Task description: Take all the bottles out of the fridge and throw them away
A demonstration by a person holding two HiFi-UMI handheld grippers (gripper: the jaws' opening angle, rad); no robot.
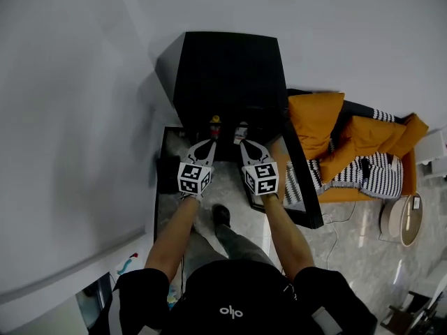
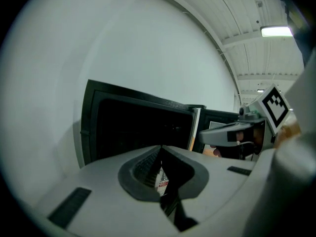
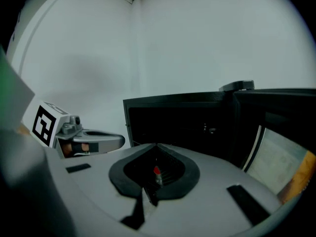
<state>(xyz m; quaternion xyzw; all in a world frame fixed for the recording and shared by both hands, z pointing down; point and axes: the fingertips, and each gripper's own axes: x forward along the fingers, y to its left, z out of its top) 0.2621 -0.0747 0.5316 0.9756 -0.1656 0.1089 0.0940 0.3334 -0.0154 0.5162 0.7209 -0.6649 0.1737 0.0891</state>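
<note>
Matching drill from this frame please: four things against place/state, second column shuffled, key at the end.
Things:
1. fridge door
2. left gripper
3. orange cloth
4. red-capped bottle

Place or state:
a. jaws shut, nothing held
b. standing inside the fridge
c. swung open
d. draped on the striped seat, right of the fridge

Pairs: 1-c, 2-a, 3-d, 4-b

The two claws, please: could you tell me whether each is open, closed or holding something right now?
Left claw: closed, holding nothing.
Right claw: closed, holding nothing.
</note>
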